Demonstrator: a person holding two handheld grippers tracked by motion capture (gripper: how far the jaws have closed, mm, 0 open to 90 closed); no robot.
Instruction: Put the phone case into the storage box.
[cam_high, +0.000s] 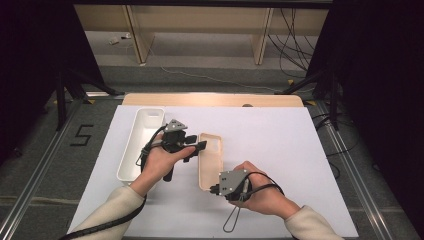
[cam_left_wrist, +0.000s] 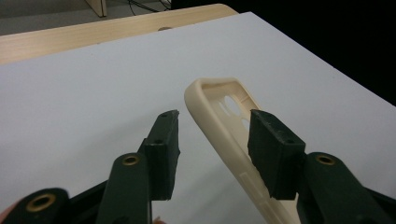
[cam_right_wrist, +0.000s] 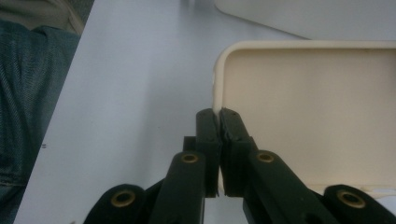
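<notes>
Two hand-held grippers on one phone case (cam_high: 211, 160) | right hand-held gripper (cam_right_wrist: 218, 116) clenched on its near rim | left hand-held gripper (cam_left_wrist: 212, 135) released, jaws straddling far edge, not yet pinching | white tray (cam_high: 131, 150) beside left hand-held gripper, unused | two-handed hold half made

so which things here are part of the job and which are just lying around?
In the job:
- cream soft plastic phone case
- right gripper, pinching the case's edge
- left gripper, open astride its rim

Lying about:
- white oblong plastic tray
- white sheet covering the table
- cables on the floor
</notes>
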